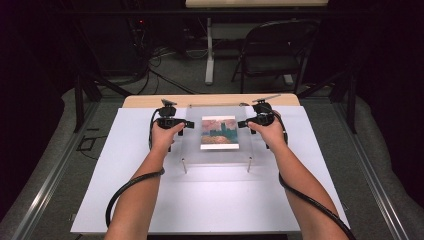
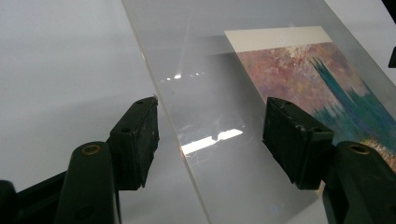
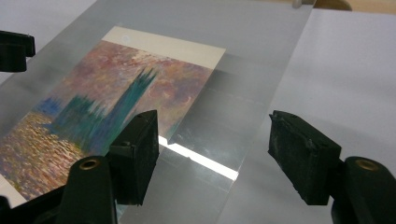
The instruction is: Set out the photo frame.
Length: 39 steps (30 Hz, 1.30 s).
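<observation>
A clear acrylic sheet (image 1: pixel 192 145) stands on short metal legs above a white board (image 1: pixel 150 190). Under it lies a painted print (image 1: pixel 219 132) of dark towers against a pink sky. My left gripper (image 1: pixel 189 124) is at the sheet's left edge and my right gripper (image 1: pixel 242 123) at its right edge. In the left gripper view the left gripper (image 2: pixel 212 109) is open, with the edge of the sheet (image 2: pixel 205 56) running between its jaws and the print (image 2: pixel 322 79) beyond. In the right gripper view the right gripper (image 3: pixel 215 123) is open, astride the opposite edge of the sheet (image 3: pixel 252 60) beside the print (image 3: pixel 107 98).
Two thin metal legs (image 1: pixel 184 166) (image 1: pixel 249 164) hold up the sheet's near corners. The white board lies on a wooden table (image 1: pixel 145 101). A folding chair (image 1: pixel 280 50) and cables are on the floor behind. Bare white board stretches toward the near edge.
</observation>
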{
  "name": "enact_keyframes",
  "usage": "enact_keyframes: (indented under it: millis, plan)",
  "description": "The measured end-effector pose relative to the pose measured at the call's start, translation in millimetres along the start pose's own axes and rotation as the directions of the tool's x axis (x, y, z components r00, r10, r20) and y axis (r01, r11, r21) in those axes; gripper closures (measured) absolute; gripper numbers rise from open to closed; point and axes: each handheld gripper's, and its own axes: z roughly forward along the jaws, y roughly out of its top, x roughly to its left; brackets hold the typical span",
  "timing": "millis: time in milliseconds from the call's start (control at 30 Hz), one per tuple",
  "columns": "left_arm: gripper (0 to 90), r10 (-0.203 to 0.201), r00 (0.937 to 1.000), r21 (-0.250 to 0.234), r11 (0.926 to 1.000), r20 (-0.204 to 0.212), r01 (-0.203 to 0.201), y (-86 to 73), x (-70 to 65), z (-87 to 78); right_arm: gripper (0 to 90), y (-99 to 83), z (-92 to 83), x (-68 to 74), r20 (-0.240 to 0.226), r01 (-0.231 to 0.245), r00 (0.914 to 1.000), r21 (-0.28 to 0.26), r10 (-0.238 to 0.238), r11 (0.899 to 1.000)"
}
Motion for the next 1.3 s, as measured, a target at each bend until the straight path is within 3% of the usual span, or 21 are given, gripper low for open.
enact_keyframes:
  millis: [233, 500, 1000, 1300]
  plan:
    - [35.8, -0.007, 0.9999, 0.009, 0.9999, 0.008, 0.007, -2.5, -0.8, 5.1, 32.8, -1.8, 6.3, 1.4, -0.027, -0.029, 0.9992, 0.029, 0.030, 0.999]
    - [35.5, -0.012, 0.9998, 0.012, 0.9999, 0.014, 0.012, -5.1, 1.0, 7.7, 31.9, -5.0, 12.0, -1.0, -0.021, -0.050, 0.9985, 0.054, 0.051, 0.997]
    - [33.1, -0.046, 0.9977, 0.021, 0.9988, 0.051, 0.045, -5.7, 3.6, 12.4, 28.6, -8.2, 17.9, -7.3, -0.075, -0.114, 0.9903, 0.046, 0.118, 0.992]
    - [33.0, -0.058, 0.9964, 0.020, 0.9982, 0.062, 0.057, -6.2, 4.6, 13.1, 27.8, -8.6, 19.4, -7.4, -0.081, -0.120, 0.9891, 0.046, 0.123, 0.992]
